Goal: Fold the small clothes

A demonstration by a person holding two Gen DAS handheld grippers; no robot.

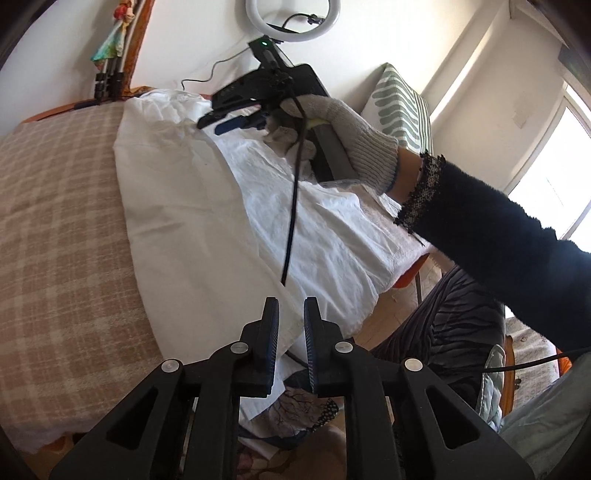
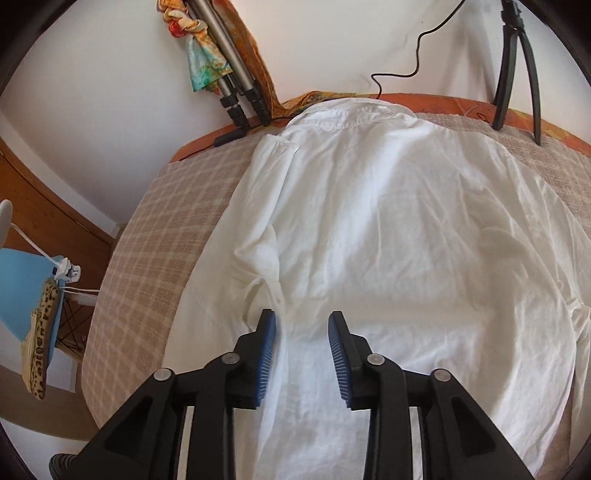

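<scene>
A white collared shirt (image 2: pixel 388 229) lies spread flat on a checked beige blanket (image 2: pixel 147 236), collar at the far end. My right gripper (image 2: pixel 302 325) is open and empty, hovering over the shirt's near left part beside a folded sleeve. In the left wrist view the shirt (image 1: pixel 207 206) runs across the blanket (image 1: pixel 55 229). My left gripper (image 1: pixel 291 314) is slightly open and empty, above the shirt's near edge. The right gripper (image 1: pixel 229 123) shows there too, held by a gloved hand over the shirt's far end.
Tripod legs (image 2: pixel 236 88) and a colourful scarf lean at the wall by the bed's far left. A black stand (image 2: pixel 517 74) rests on the far right. A ring light (image 1: pixel 288 18) hangs above. A blue chair (image 2: pixel 26 273) stands left of the bed. A cable (image 1: pixel 291 206) hangs across the shirt.
</scene>
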